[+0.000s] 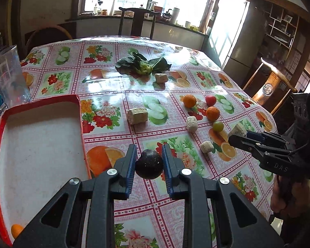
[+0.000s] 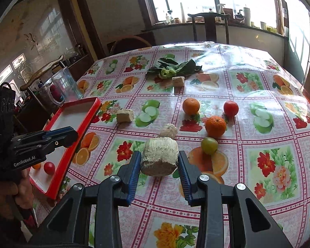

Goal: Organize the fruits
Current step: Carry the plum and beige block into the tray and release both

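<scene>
Here the left hand-held gripper (image 1: 148,161) is clamped on a dark round fruit (image 1: 149,167), a plum by the look of it, held clear above the worktop (image 1: 175,206) at the lower middle of the left wrist view. The red tray (image 1: 81,124), white inside, fills the lower left of that frame, just beside the held fruit. A small orange (image 1: 16,229) lies in the tray's near corner; the right wrist view also shows a red fruit (image 2: 49,167) in the tray at lower left.

The right hand-held gripper (image 2: 159,161) is closed on a pale, rough chunk (image 2: 160,158), its pads pressing both sides, at the lower middle of its own view. What the chunk is I cannot tell; it looks like no fruit.

Loose on the cloth, centre right of the right wrist view, lie two oranges (image 2: 191,106), a red tomato-like fruit (image 2: 230,108) and a small green fruit (image 2: 209,145). Further pale chunks and a leafy green (image 2: 173,67) sit toward the top.

The step in hand looks like carrying: the plum is bound for the tray, I judge. The next move calls for swinging the left hand-held gripper left over the tray's rim, lowering, then opening so the round fruit does not roll away. The chunk probably belongs somewhere apart from the fruit.
</scene>
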Demonstrator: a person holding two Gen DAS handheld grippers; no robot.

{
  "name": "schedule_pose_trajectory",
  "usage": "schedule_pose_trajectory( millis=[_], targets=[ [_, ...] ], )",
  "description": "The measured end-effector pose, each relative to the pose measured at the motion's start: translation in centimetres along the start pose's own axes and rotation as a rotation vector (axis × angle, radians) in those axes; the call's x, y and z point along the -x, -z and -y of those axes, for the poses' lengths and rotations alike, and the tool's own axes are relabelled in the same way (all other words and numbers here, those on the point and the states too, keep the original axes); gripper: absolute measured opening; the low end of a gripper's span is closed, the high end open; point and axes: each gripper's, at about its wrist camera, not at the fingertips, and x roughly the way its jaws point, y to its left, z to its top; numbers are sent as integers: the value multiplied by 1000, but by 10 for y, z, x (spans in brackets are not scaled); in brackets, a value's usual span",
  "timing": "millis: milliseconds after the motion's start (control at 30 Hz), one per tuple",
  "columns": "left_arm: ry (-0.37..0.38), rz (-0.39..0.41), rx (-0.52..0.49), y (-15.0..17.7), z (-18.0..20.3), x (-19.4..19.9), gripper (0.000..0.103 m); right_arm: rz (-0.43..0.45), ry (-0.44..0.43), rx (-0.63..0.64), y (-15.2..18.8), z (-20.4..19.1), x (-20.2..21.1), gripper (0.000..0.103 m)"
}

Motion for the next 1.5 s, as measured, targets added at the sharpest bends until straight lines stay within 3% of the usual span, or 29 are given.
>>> schedule_pose_trajectory(
  millis=[267, 1500],
  targets=[
    [-62, 38, 14, 9, -23, 26, 22, 0, -39, 46, -1, -31, 0, 36],
    [-175, 78, 170, 41, -122, 75, 22, -47, -210, 192, -16, -152, -40, 36]
  ],
)
